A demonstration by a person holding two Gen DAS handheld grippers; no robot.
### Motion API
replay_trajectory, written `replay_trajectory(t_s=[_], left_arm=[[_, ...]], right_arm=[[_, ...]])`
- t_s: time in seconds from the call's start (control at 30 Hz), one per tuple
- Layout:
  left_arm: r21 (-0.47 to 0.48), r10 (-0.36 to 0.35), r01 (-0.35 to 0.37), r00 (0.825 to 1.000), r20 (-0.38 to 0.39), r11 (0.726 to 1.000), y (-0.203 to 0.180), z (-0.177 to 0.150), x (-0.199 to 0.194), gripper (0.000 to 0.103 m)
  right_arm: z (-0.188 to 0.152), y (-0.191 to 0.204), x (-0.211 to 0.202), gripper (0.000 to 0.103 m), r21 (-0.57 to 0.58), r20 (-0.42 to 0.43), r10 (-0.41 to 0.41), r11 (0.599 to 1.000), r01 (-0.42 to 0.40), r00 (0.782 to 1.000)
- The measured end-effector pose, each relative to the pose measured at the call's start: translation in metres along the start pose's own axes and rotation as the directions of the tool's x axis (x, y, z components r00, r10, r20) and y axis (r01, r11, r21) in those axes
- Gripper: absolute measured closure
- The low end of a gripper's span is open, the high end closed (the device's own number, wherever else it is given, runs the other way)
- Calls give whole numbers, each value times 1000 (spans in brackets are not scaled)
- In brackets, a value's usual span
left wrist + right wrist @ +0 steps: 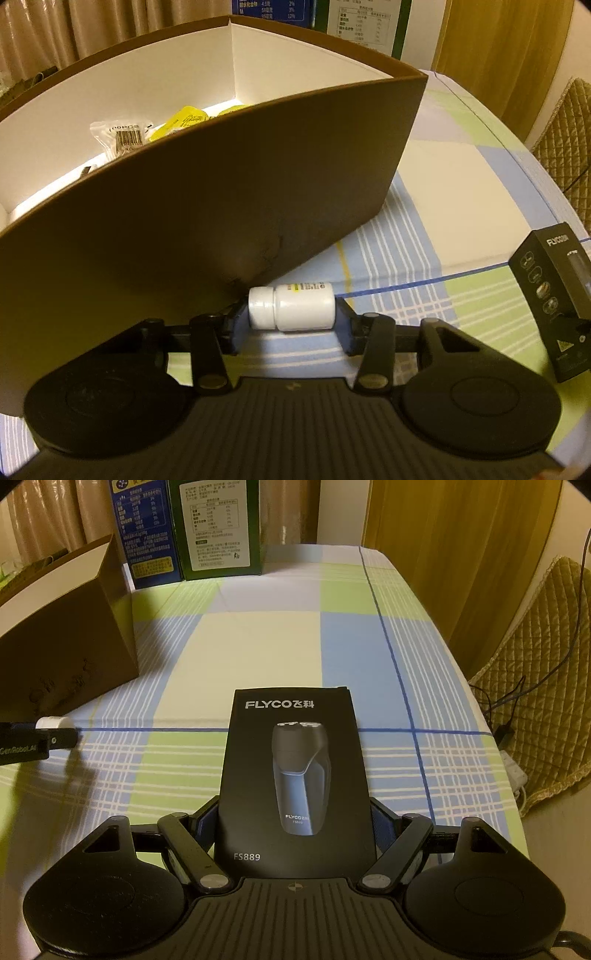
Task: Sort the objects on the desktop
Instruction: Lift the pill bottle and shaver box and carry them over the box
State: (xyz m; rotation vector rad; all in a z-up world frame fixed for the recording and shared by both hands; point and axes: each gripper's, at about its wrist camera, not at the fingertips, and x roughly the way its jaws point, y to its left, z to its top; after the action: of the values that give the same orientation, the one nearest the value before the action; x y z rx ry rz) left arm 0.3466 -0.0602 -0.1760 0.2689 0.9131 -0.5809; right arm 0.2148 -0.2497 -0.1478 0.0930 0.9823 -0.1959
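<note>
A small white pill bottle [295, 308] lies on its side just above the checked cloth, against the outer wall of a brown box [221, 177]. My left gripper [290, 314] is shut on it, one pad on the cap and one on the base. The brown box has a white inside and holds yellow packets [184, 118] and a clear barcoded bag [123, 134]. My right gripper [295, 821] is shut on the sides of a black FLYCO shaver box [291, 753], which tilts up over the table. The right wrist view shows the bottle [53, 722] at far left.
A blue carton [147, 535] and a green carton [218, 528] stand at the table's far edge beside the brown box [66, 646]. The checked tablecloth [258, 638] stretches ahead. Past the right edge sit a quilted chair [546, 686] and cables [498, 701].
</note>
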Motion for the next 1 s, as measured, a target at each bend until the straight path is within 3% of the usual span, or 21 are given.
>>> replay_trajectory(t_s=[0.2, 0.43, 0.77, 1.0], left_arm=[[3, 4, -4, 1000, -16, 1000, 9, -12, -11, 61], [40, 4, -2, 999, -44, 999, 12, -46, -46, 61], [-1, -18, 18, 994, -109, 1000, 8, -103, -100, 61], [-9, 0, -1, 996, -95, 1000, 2, -120, -114, 58]], right_arm=[[-1, 2, 0, 27, -11, -3, 13, 1000, -13, 1000], [-16, 18, -14, 27, -73, -5, 112, 991, -112, 994], [-52, 61, -42, 27, -245, -61, 283, 926, -289, 957], [-65, 80, -46, 24, -319, -71, 286, 901, -293, 956]])
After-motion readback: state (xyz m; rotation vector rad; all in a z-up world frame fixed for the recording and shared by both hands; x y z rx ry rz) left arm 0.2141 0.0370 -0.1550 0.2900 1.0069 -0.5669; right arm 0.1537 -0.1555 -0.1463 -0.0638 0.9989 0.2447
